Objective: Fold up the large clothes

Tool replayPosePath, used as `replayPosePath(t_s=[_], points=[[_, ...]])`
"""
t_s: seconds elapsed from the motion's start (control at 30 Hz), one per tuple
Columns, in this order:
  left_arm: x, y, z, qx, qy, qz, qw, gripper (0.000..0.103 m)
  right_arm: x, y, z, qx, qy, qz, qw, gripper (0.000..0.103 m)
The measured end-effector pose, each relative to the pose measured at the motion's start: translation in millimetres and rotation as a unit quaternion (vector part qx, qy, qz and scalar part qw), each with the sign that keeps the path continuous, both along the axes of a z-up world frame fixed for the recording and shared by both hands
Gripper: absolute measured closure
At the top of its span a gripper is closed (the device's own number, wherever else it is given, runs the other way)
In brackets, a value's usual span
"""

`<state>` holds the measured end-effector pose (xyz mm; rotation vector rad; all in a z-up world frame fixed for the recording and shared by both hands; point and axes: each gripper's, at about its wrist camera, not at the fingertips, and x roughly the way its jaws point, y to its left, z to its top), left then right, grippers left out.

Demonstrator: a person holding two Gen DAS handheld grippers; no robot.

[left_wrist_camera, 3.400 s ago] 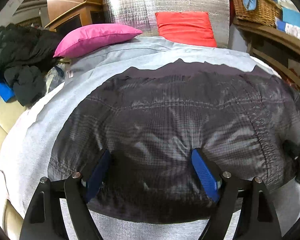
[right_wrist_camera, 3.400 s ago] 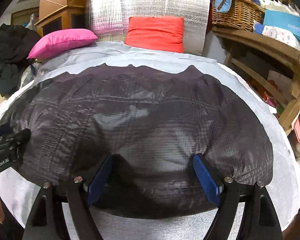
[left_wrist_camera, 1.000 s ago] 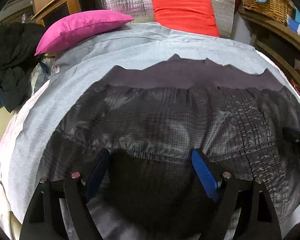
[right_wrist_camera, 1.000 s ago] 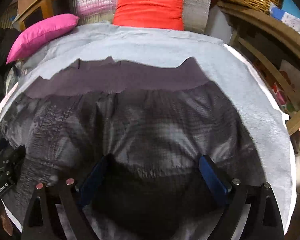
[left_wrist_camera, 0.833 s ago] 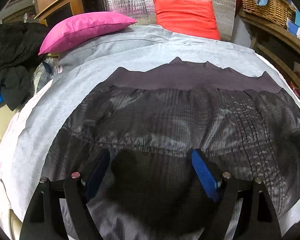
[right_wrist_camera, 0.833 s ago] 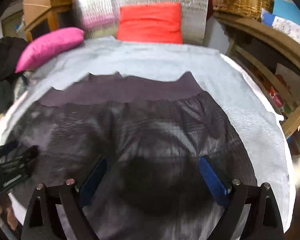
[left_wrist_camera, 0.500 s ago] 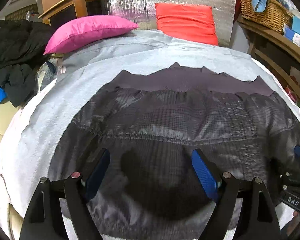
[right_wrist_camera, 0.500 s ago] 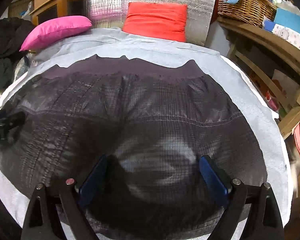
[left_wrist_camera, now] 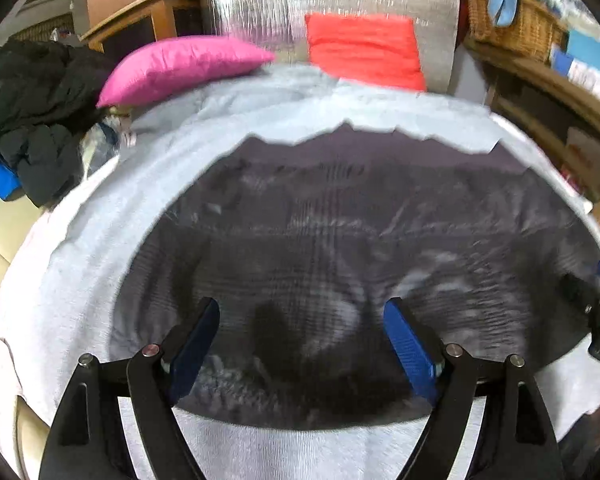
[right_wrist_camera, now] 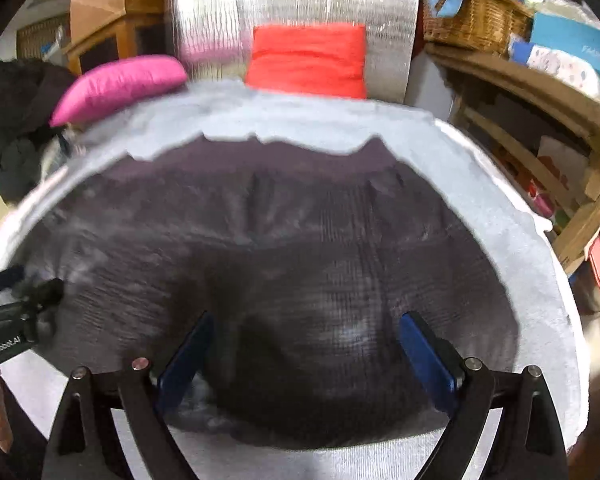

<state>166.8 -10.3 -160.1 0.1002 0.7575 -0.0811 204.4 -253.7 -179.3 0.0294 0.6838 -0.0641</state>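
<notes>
While both my grippers hang over the near hem, I judge the fold to be between passes: one fold looks laid, the next not begun.

Left gripper (left_wrist_camera: 302,332): blue-padded fingers (left_wrist_camera: 408,344) spread wide, nothing between them, dark cloth lying under the gap. Cannot tell whether the pads touch the cloth. Right gripper (right_wrist_camera: 304,344): same, spread wide and empty, over the near edge further to my right. Each gripper's black body shows at the other camera's margin, so the two sit side by side along one hem.

Dark grey quilted nylon garment (left_wrist_camera: 360,260), large, with a plain purplish ribbed band (right_wrist_camera: 260,160) along its far edge. It lies spread flat on the pale grey fleece bed cover (left_wrist_camera: 80,260), roughly centred, near hem close to my fingers, bare cover showing all round. Fine grid weave, slightly shiny; puffy and wrinkled, a horizontal stitched seam across the middle. Frames are motion-blurred, so finer detail is lost.

Next move, as I read it: drop both grippers onto the near hem, well apart, pinch the full thickness, then carry it toward the ribbed band evenly. Slippery padded cloth may slide out or spring back open.

Beyond the cover: magenta oblong cushion (left_wrist_camera: 180,64), red square cushion (right_wrist_camera: 308,60), silver foil-faced panel (right_wrist_camera: 300,0), woven wicker basket (right_wrist_camera: 472,16) on a wooden shelf at right.
</notes>
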Motion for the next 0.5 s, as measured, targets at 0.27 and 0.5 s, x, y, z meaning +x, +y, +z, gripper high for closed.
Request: replayPosePath(t_s=[0.27,0.5], points=[[-59.9,9.7,23.7,-0.004,-0.027,-0.009,0.9996,0.009,-71.7,16.8,7.6,0.096,-0.003,0.013,0.995,0.007],[-98.9,19.5,27.6,-0.019,-0.025,0.002,0.9995,0.009,-113.9,31.4,-13.3,0.109,0.017,-0.010,0.994,0.007]])
